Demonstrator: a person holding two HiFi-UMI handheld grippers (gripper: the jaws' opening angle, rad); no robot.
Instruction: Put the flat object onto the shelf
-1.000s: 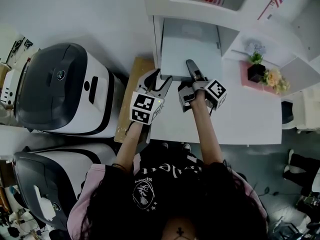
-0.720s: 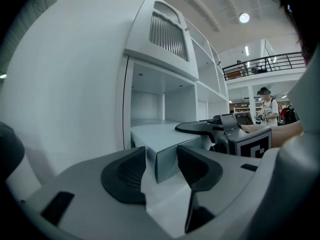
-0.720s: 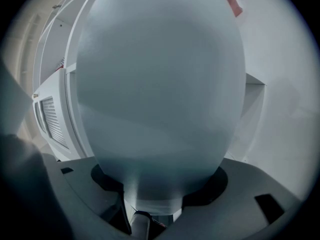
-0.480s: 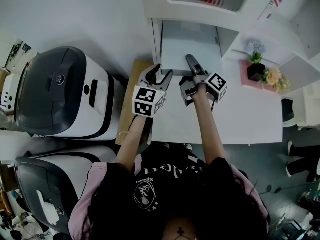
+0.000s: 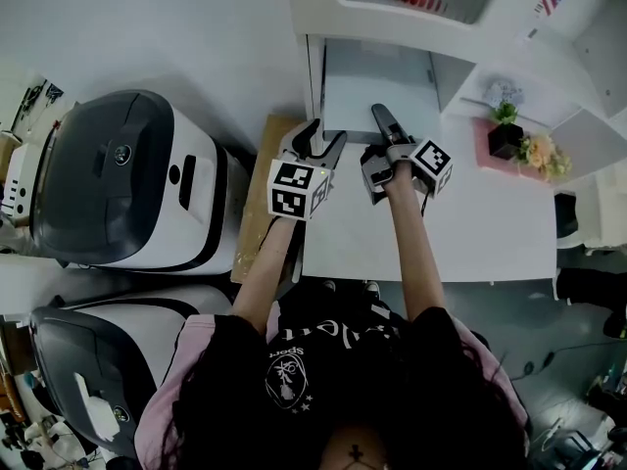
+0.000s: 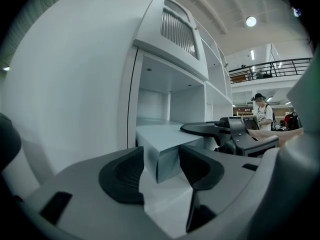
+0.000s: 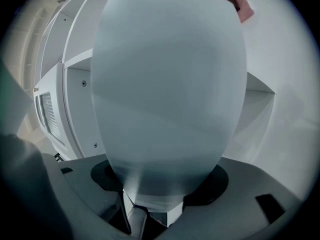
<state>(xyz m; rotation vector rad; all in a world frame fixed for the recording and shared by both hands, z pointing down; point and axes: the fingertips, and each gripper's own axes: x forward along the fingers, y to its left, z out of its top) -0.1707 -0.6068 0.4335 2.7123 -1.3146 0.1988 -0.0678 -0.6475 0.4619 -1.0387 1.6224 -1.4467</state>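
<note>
We're sliding flat box (image 5: 380, 86) into shelf (image 5: 314, 71): right gripper (image 5: 381, 117) clamps it, left gripper (image 5: 326, 134) just opened round its corner. Next we push deeper.

We find the low compartment of the white shelf unit (image 5: 313, 67) nearly filled in width by the flat grey box (image 5: 377, 91); free room is only above it. The white table (image 5: 490, 233) lies open rightward until the small black flower pot (image 5: 505, 141). At left, two white-and-black machines (image 5: 118, 179) stand close.
</note>
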